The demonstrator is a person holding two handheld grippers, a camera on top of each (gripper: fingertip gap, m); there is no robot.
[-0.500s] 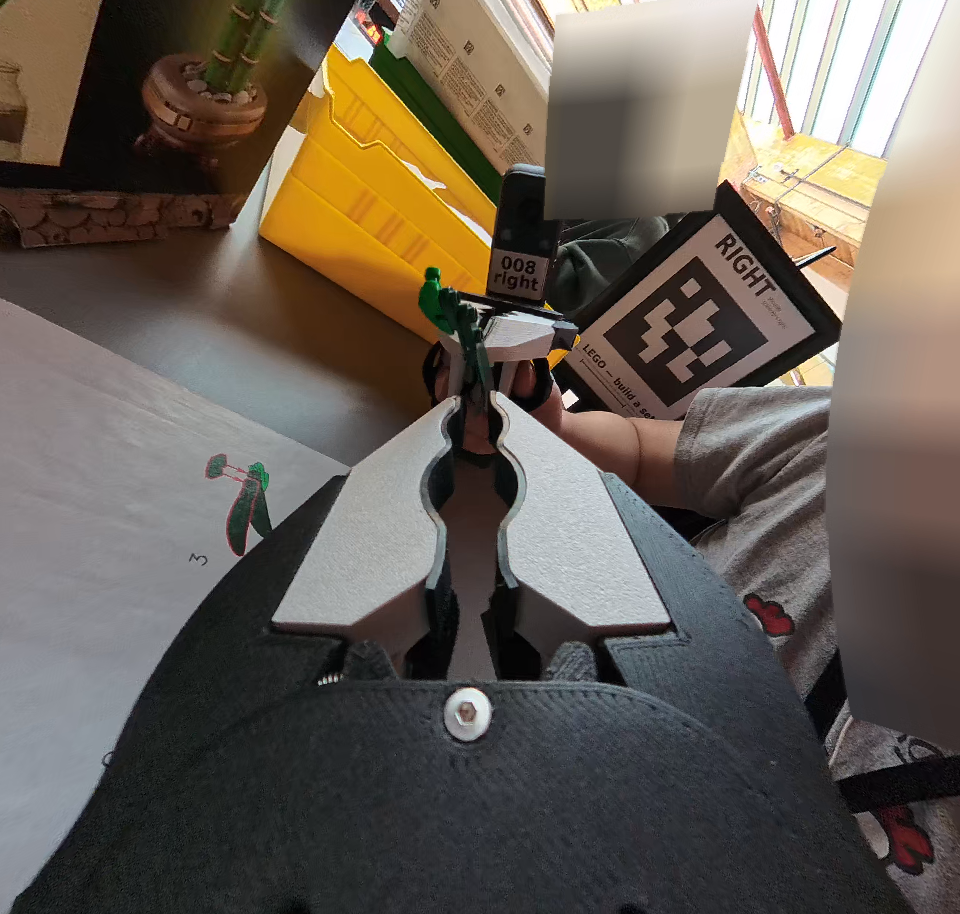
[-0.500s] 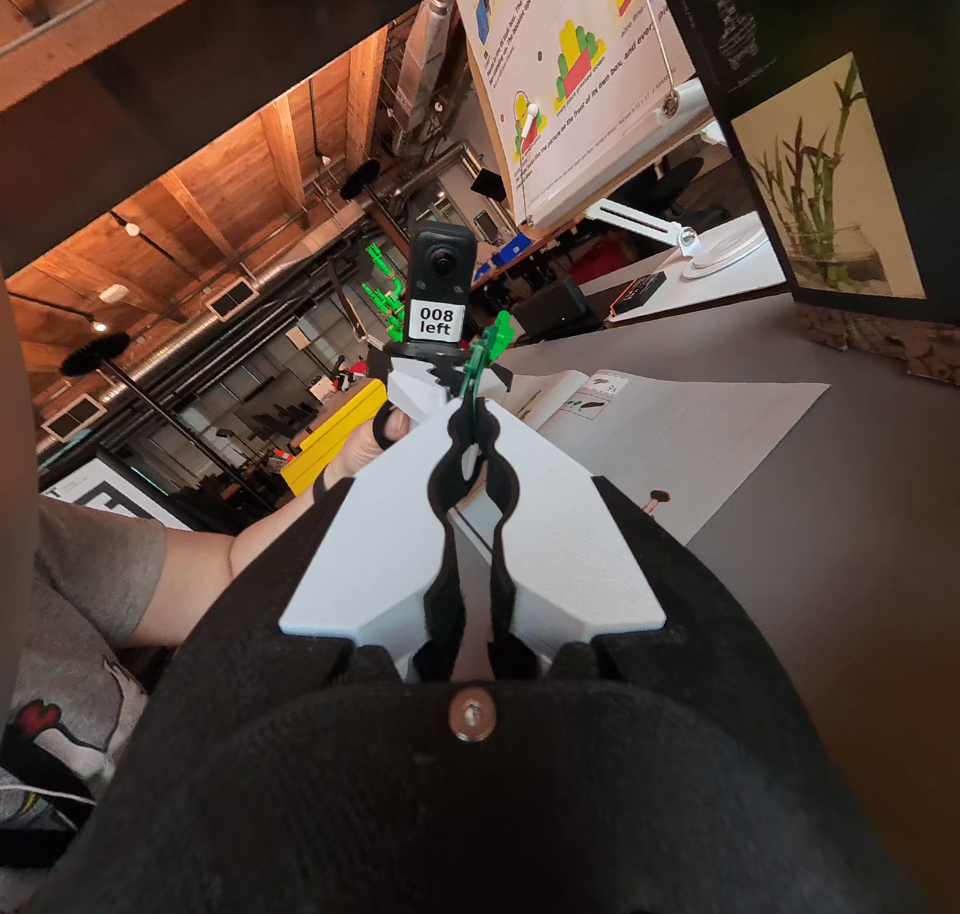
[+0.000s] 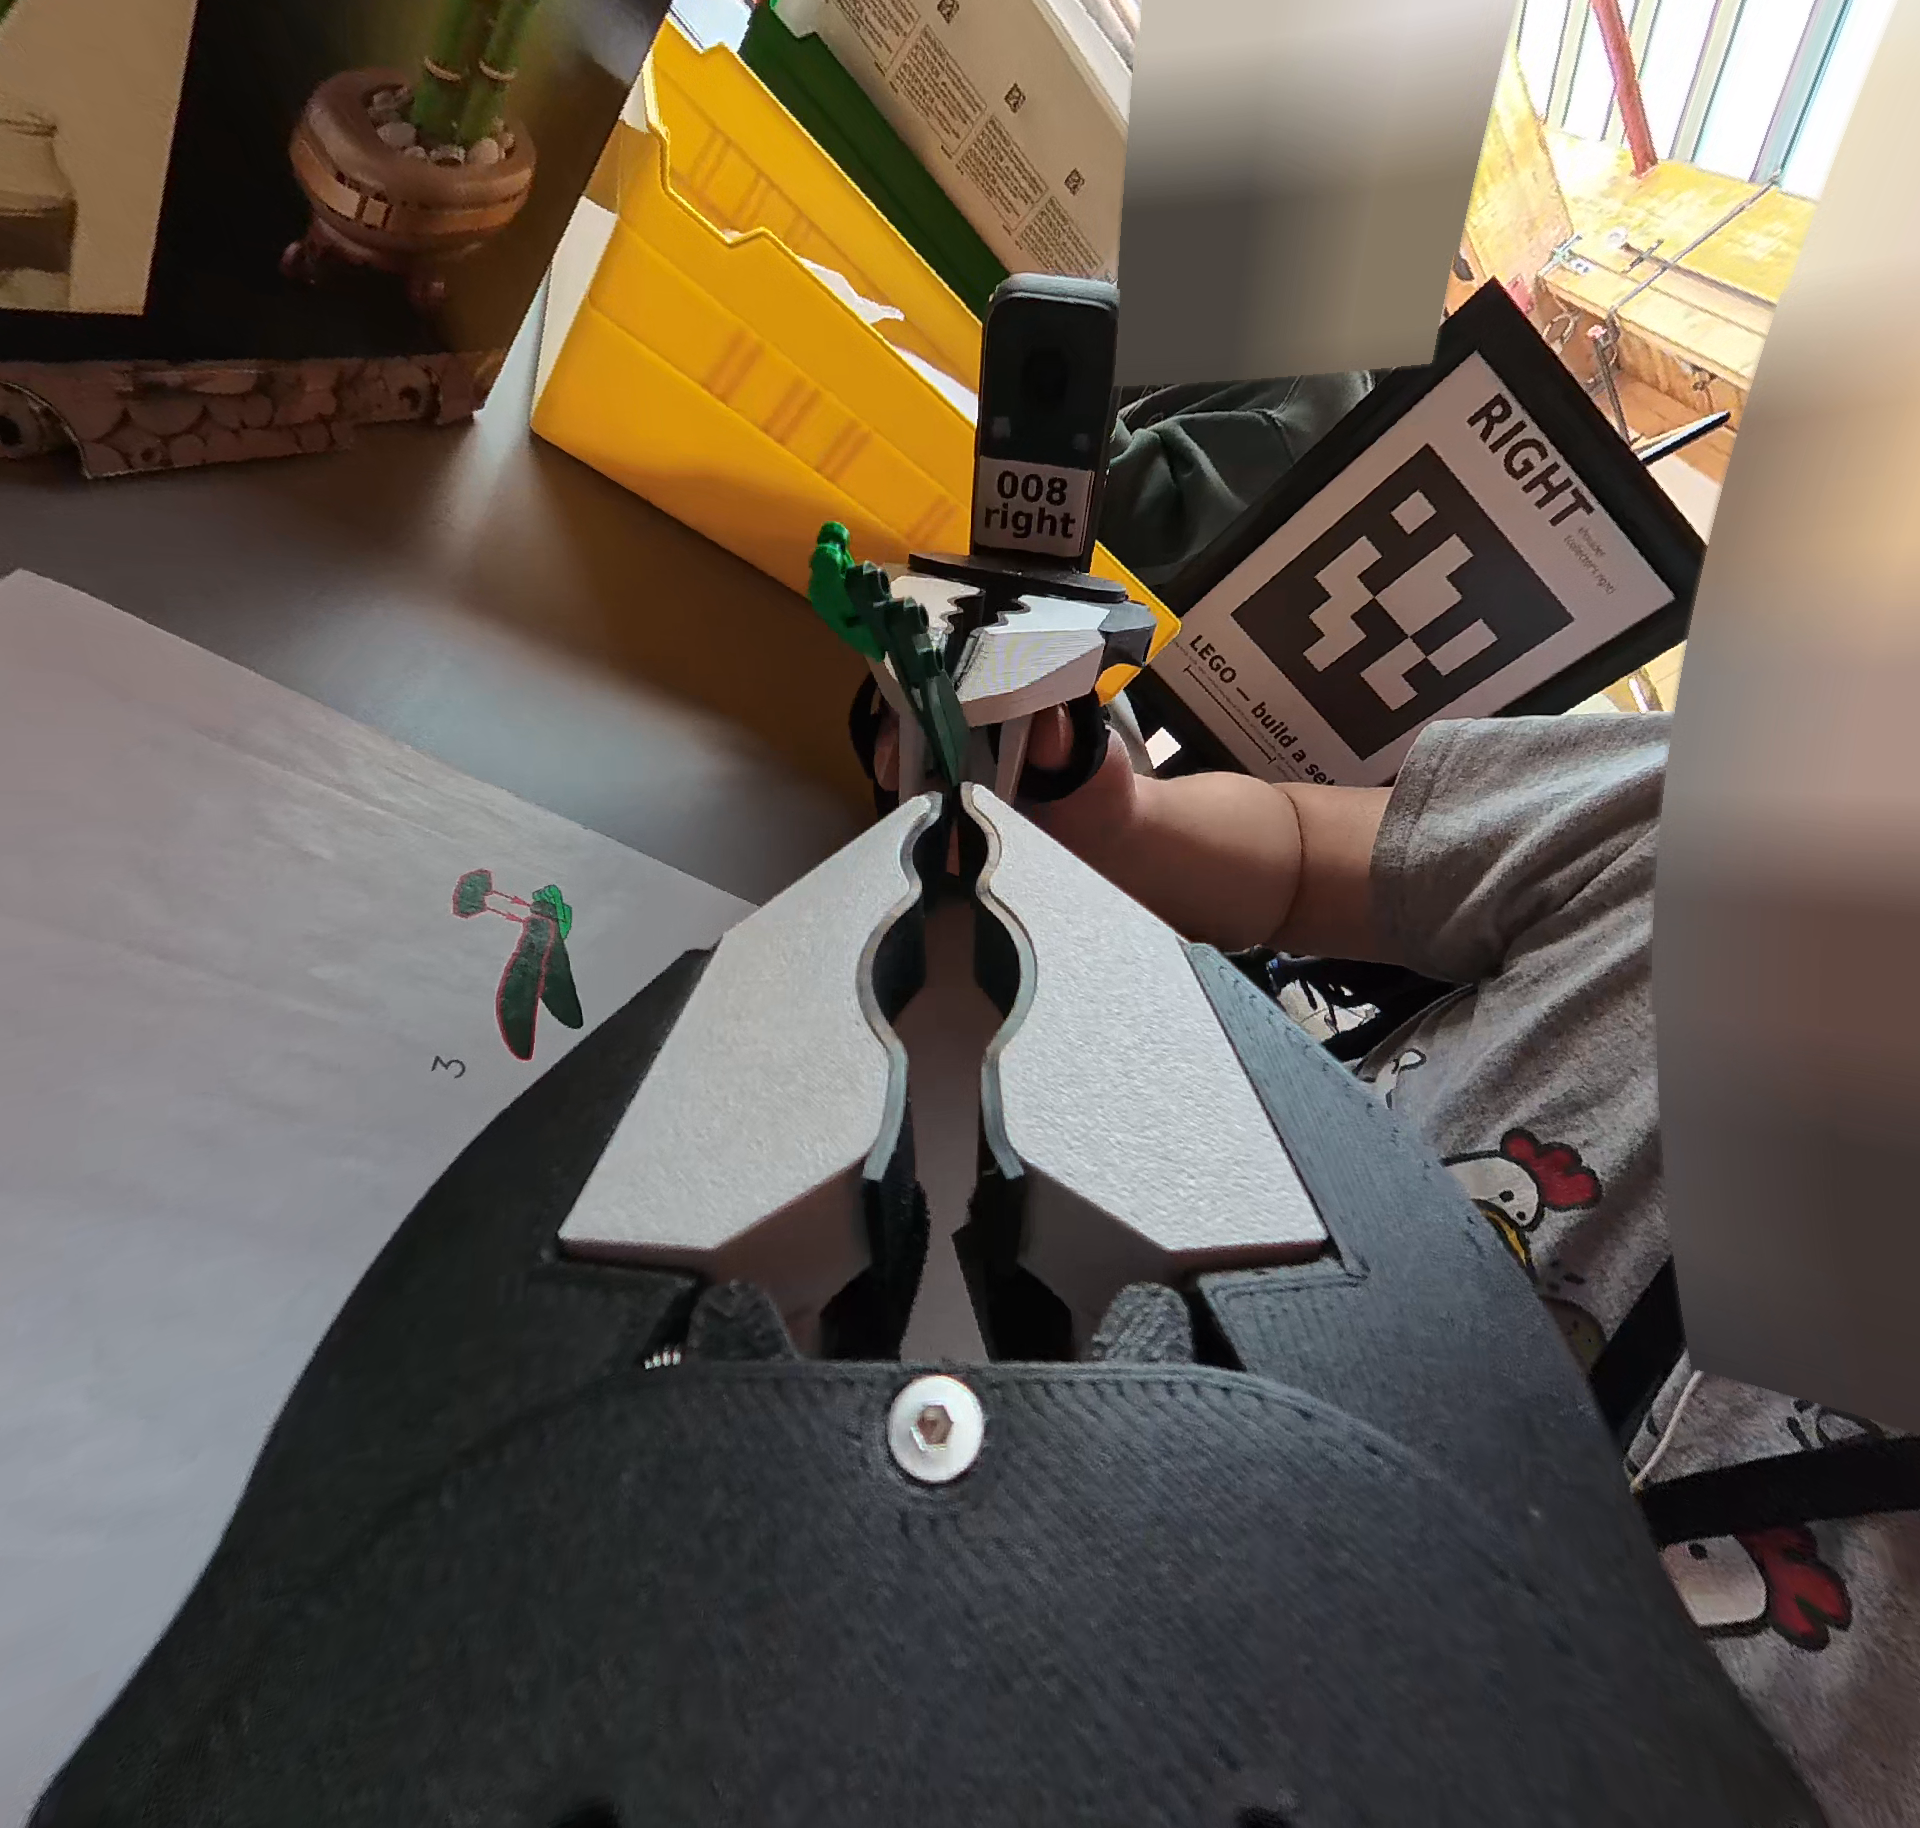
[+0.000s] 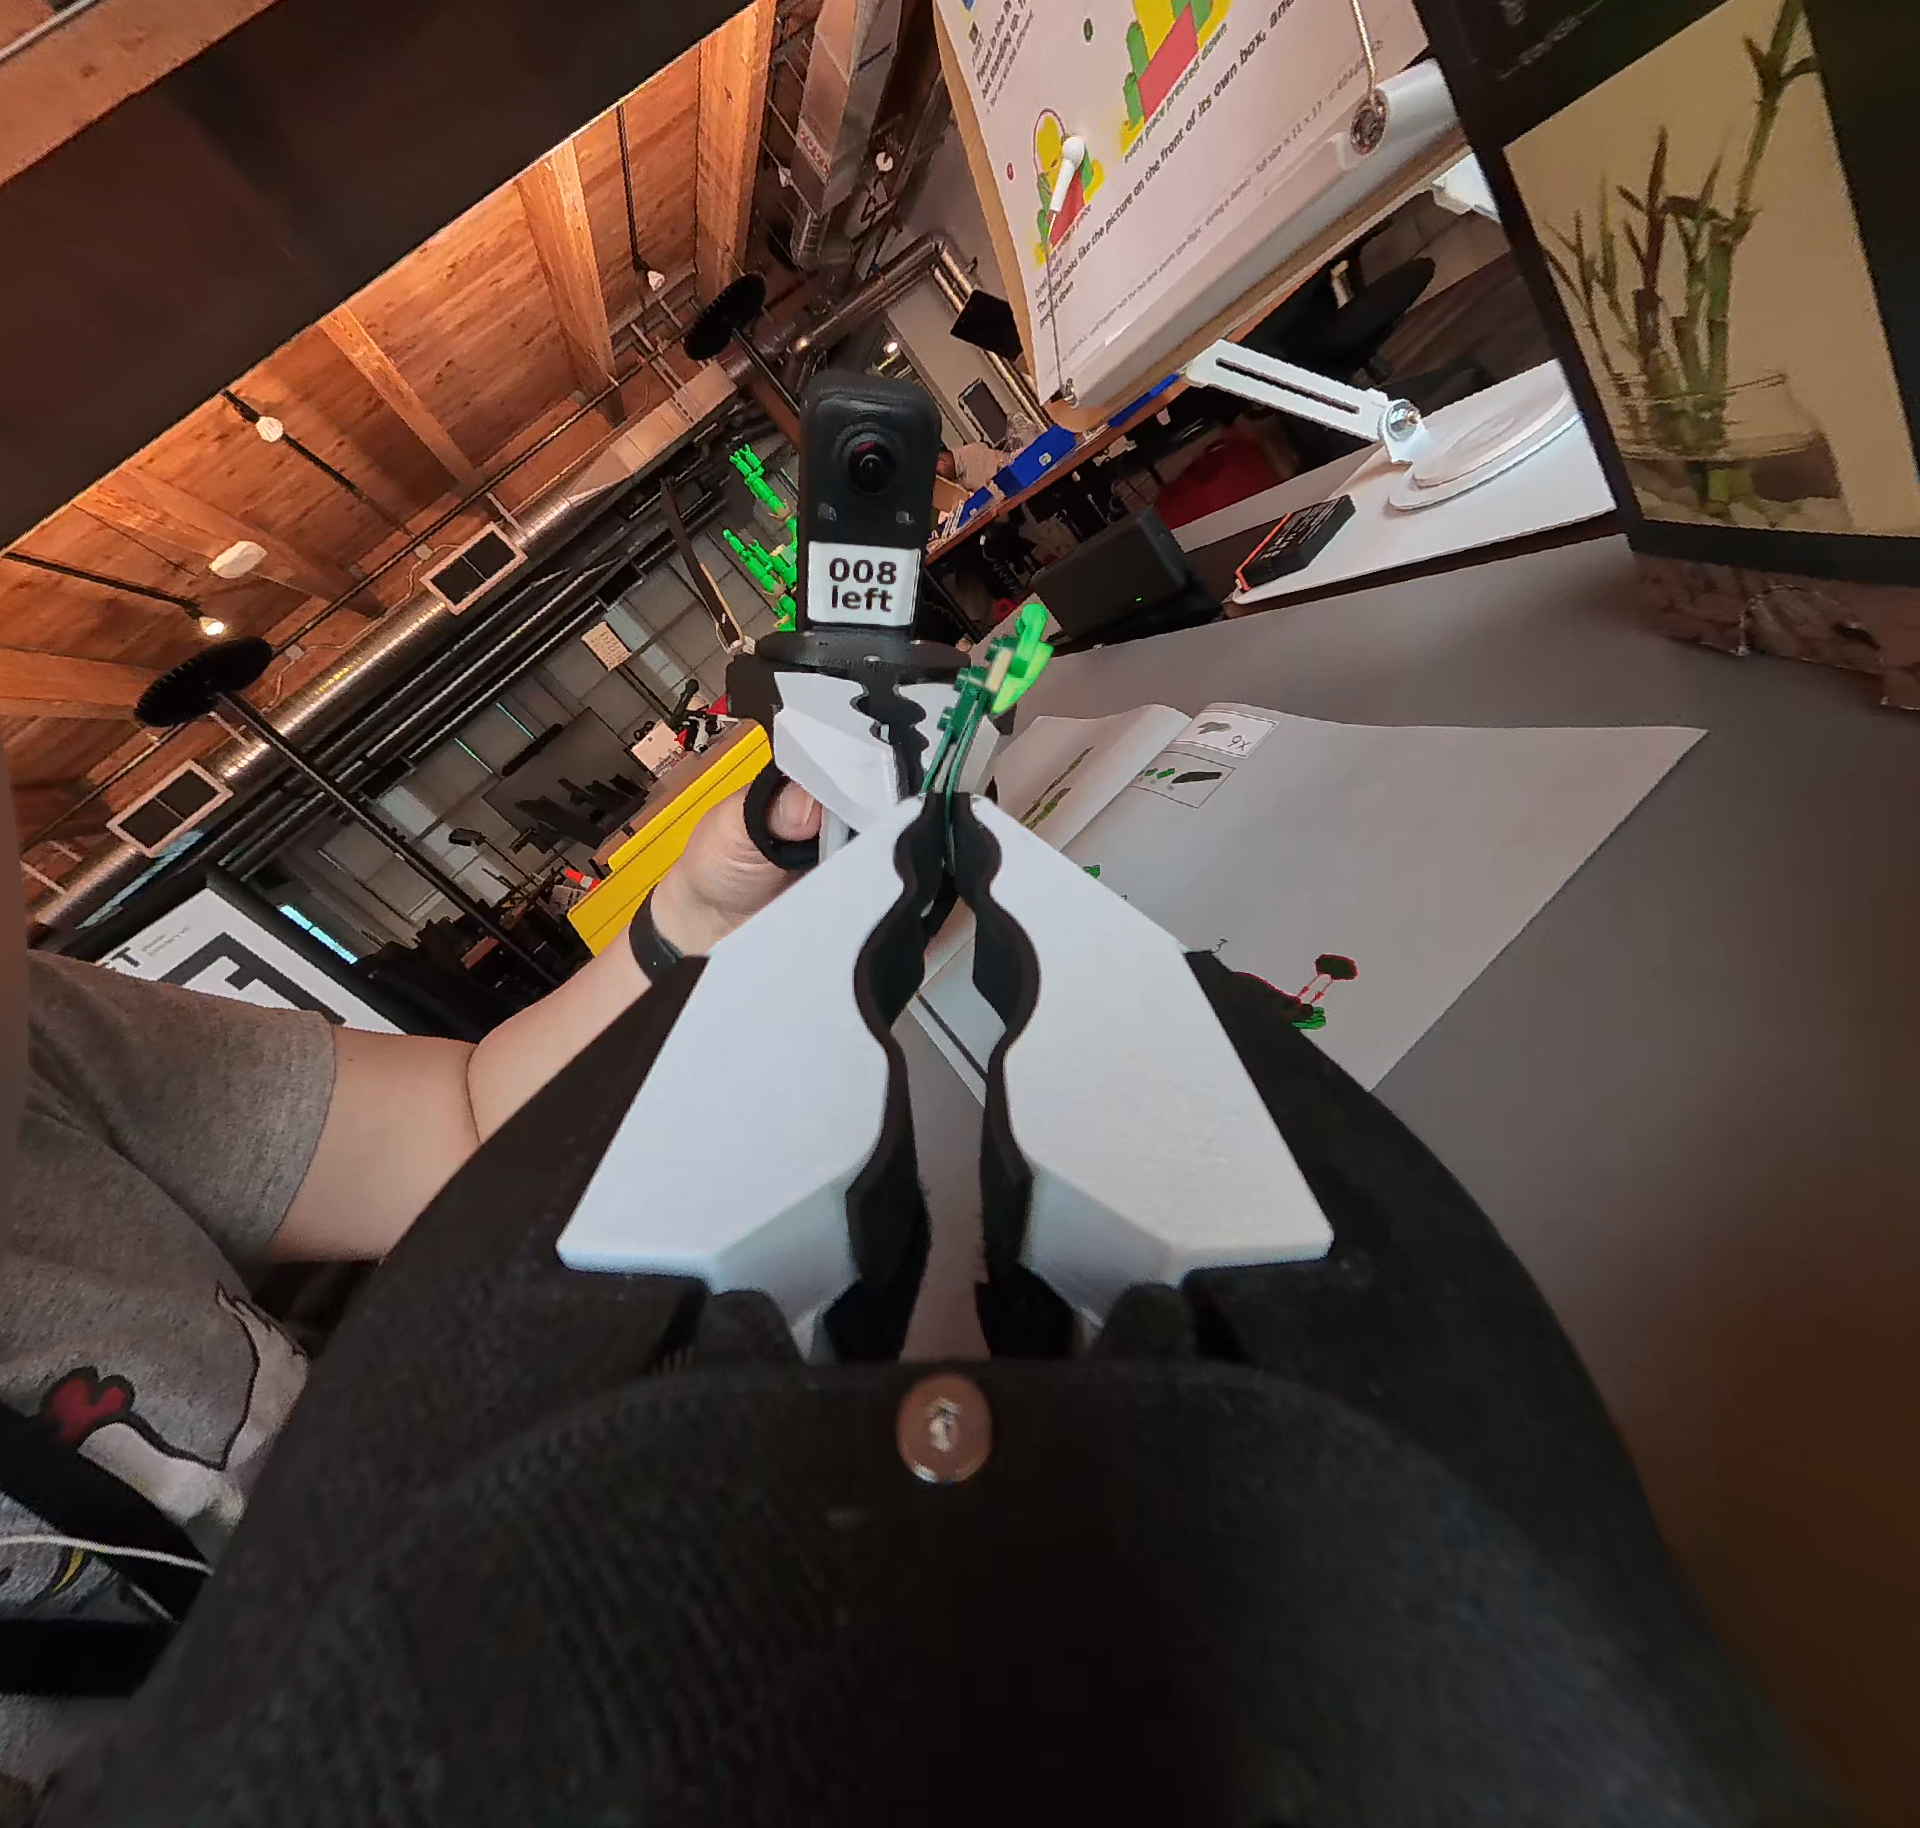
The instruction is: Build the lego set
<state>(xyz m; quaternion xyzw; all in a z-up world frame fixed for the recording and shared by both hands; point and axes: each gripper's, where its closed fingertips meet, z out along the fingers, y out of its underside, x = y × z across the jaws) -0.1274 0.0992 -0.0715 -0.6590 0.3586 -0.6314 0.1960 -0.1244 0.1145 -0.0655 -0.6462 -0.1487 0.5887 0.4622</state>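
The green leaf piece [image 3: 902, 658] is up in the air, above the counter [image 3: 499, 625], held between the two claws that face each other tip to tip. It is a thin dark green leaf with a brighter green bit [image 4: 1016, 658] stuck at its far end. The left claw [image 3: 948, 810] is pressed together on the near tip of the leaf. The right claw [image 4: 940, 810] is also pressed together on a thin green leaf, right at its own tips. I think both pinch the same little bundle, or two leaves that lie flat on each other, but I cannot tell which.

The leaf is long and skinny. In the left view its long way runs from the claw tips up and a bit to the left, with the bright end on top. It leans, it is not straight up.

The step looks like joining leaf parts, like the small drawing on the open booklet [image 3: 312, 947] that lies on the counter below. To do it well, one claw should hold the leaf firm and not move. The other should push straight onto the studs, not from the side, so the thin leaf does not twist or pop out. The grip is only on the tips, so a soft, slow push is best. A yellow bin [image 3: 748, 365] and the set's box [image 3: 249, 116] stand farther back.
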